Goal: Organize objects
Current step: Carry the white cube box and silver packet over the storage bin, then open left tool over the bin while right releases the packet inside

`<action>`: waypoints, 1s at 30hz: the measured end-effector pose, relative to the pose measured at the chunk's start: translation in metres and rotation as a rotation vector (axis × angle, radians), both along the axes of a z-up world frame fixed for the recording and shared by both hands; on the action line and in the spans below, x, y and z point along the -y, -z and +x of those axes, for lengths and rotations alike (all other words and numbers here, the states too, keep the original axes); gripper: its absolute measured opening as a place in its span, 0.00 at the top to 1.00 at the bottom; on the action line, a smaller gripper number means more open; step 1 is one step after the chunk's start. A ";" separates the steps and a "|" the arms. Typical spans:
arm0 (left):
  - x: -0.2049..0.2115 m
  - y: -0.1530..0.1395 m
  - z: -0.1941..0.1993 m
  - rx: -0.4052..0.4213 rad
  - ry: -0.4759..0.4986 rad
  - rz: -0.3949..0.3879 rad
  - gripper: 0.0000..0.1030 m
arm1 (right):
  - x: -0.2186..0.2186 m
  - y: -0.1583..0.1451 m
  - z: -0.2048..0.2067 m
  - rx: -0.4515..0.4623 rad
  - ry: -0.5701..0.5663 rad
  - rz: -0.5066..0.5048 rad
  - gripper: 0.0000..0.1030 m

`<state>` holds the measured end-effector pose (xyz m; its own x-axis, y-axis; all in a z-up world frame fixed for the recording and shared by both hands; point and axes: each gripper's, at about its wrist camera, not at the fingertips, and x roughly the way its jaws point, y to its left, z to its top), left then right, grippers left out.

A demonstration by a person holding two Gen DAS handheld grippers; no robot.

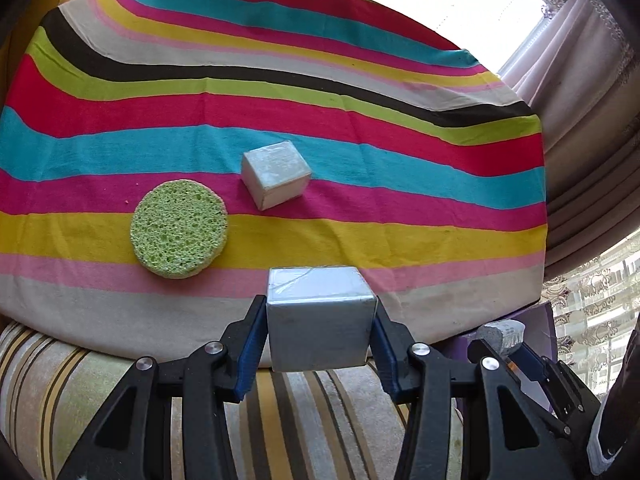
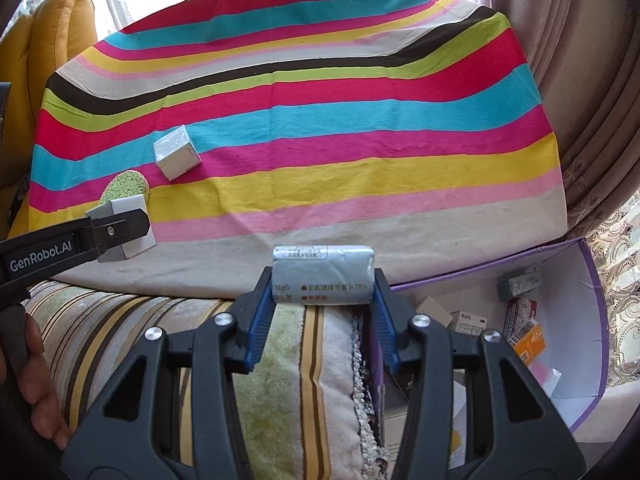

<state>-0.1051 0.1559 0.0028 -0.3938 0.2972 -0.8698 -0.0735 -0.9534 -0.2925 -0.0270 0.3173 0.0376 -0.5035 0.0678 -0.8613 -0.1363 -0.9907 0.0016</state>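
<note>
Left wrist view. Your left gripper [image 1: 320,332] is clamped on a silver cube [image 1: 320,316], held over the near edge of the bench [image 1: 280,120]. On the striped cloth [image 1: 400,236] lie two things: a second silver box [image 1: 276,174] at mid-depth, and a round green sponge [image 1: 179,229] just left of and nearer than it, the two close but apart. At far right, your right gripper [image 1: 516,356] shows with a pale packet [image 1: 502,332] in it.

Right wrist view. Your right gripper [image 2: 322,292] is clamped on a silver packet [image 2: 323,276] with printed text, held above the striped cushion [image 2: 280,360] at the near bench edge. Near right sits an open purple box [image 2: 588,320] holding several small packs [image 2: 520,320]. At left, the left gripper [image 2: 120,226] with its cube [image 2: 128,236]; box [image 2: 176,152] and sponge [image 2: 126,186] beyond it.

Progress, judged: mid-task. Some packs are already in the purple box, two items are in hand, two remain on the cloth. Likely destination is the purple box, though the task sentence does not say so.

Surface and room: soft, slightly wrinkled cloth over the bench. Yellow chair [image 2: 52,52] far left, curtains [image 2: 580,120] right, bright window behind.
</note>
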 end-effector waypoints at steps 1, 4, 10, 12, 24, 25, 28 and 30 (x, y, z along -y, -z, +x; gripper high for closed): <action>-0.007 -0.001 0.002 -0.005 0.017 0.011 0.52 | -0.006 -0.001 0.003 -0.001 0.012 0.002 0.52; -0.029 -0.007 0.011 -0.022 0.084 0.031 0.52 | -0.025 -0.003 0.016 -0.002 0.048 0.001 0.52; -0.068 -0.019 0.030 -0.059 0.214 0.041 0.52 | -0.063 -0.006 0.040 0.000 0.131 0.008 0.52; -0.079 -0.022 0.036 -0.065 0.255 0.044 0.52 | -0.075 -0.005 0.048 0.003 0.157 0.010 0.52; -0.148 -0.028 0.078 -0.084 0.497 0.082 0.52 | -0.134 -0.020 0.084 -0.029 0.289 0.081 0.52; -0.153 -0.029 0.080 -0.087 0.512 0.083 0.52 | -0.137 -0.022 0.085 -0.031 0.297 0.086 0.52; -0.165 -0.030 0.086 -0.093 0.561 0.086 0.52 | -0.143 -0.025 0.089 -0.040 0.315 0.100 0.52; -0.172 -0.031 0.089 -0.098 0.589 0.091 0.52 | -0.147 -0.027 0.090 -0.044 0.325 0.108 0.52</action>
